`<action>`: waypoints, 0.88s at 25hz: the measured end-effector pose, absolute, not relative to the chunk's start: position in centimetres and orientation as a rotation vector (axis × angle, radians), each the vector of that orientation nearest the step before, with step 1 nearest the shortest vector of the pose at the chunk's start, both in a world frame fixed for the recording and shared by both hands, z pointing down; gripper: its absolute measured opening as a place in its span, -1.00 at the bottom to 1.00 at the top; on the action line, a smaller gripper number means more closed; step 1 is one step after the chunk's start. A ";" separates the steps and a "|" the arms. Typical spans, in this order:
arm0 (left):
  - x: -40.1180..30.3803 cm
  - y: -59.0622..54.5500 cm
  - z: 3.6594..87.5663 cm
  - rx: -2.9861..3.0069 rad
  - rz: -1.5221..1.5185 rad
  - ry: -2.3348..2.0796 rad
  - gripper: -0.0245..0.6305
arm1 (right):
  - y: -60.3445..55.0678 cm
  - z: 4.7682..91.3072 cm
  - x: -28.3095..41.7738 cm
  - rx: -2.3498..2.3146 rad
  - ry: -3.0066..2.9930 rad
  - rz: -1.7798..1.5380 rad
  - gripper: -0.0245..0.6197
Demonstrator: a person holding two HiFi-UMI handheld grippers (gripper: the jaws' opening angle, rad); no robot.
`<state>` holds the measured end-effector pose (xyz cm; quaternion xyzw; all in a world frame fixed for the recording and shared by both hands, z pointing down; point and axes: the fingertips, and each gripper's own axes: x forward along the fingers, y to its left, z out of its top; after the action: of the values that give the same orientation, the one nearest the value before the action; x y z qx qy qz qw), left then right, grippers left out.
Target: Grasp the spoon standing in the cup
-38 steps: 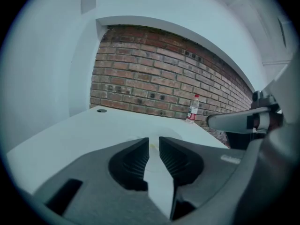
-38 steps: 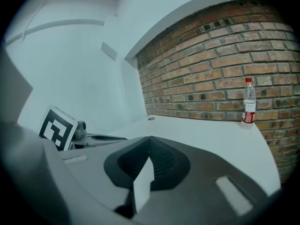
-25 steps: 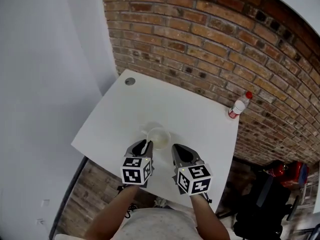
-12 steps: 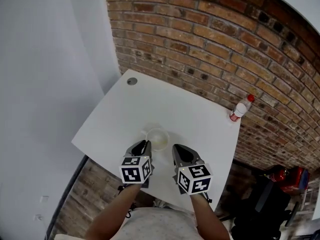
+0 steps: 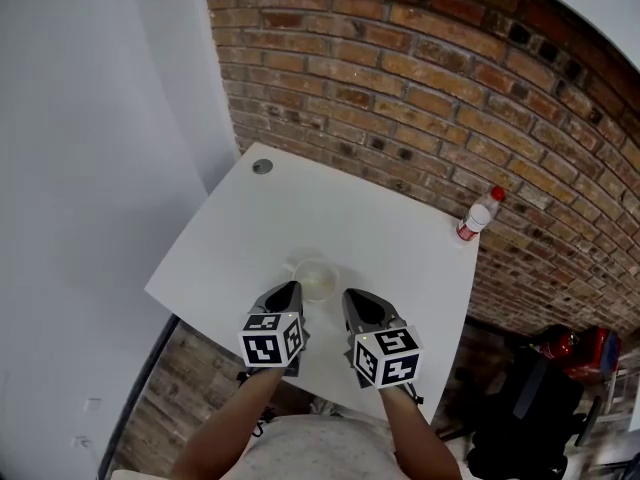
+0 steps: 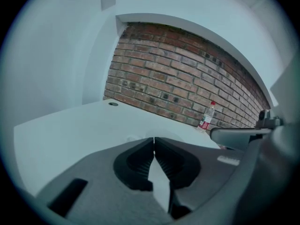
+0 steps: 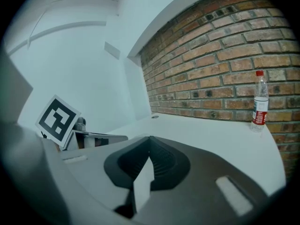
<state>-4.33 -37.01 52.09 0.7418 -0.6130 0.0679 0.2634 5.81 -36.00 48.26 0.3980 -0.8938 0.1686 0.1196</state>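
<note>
Hovering at 6 o'clock of the cup (image 5: 316,278) on the table (image 5: 250,230), left gripper (image 5: 289,290) and right gripper (image 5: 351,297) both have fingers together, empty; the spoon's axis cannot be told.

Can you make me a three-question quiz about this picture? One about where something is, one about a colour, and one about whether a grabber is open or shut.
1. Where does the bottle stand?
A. at the corner of the table, by the brick wall
B. in the middle of it
C. at its near edge

2. What colour is the bottle's cap?
A. blue
B. red
C. green

3. How do the jaws of the left gripper stand?
A. wide apart
B. clamped on the bottle
C. together, with nothing between them

Answers:
1 A: the head view shows it at the far right corner, next to the bricks.
2 B: the cap is red in every view.
3 C: the left gripper view shows the tips meeting.
</note>
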 end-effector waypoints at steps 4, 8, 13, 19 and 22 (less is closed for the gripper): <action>-4.1 -36.7 51.6 2.050 0.172 -1.615 -0.91 | -35.6 48.0 5.7 1.195 -2.601 0.491 -0.91; -3.9 -36.5 50.6 2.105 0.166 -1.575 -0.92 | -34.9 47.6 5.6 1.230 -2.589 0.485 -0.91; -3.8 -35.8 49.3 2.177 0.163 -1.534 -0.92 | -33.9 47.1 5.6 1.285 -2.571 0.478 -0.91; -4.3 -34.9 47.5 2.266 0.145 -1.496 -0.92 | -32.8 46.3 5.1 1.347 -2.555 0.458 -0.91; -4.8 -34.4 46.6 2.301 0.135 -1.486 -0.92 | -32.0 46.0 4.6 1.370 -2.550 0.449 -0.91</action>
<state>-4.80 -34.39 46.56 0.8223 -0.5312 0.0484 0.1982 4.64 -32.00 45.99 0.4650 -0.8656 0.1523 0.1062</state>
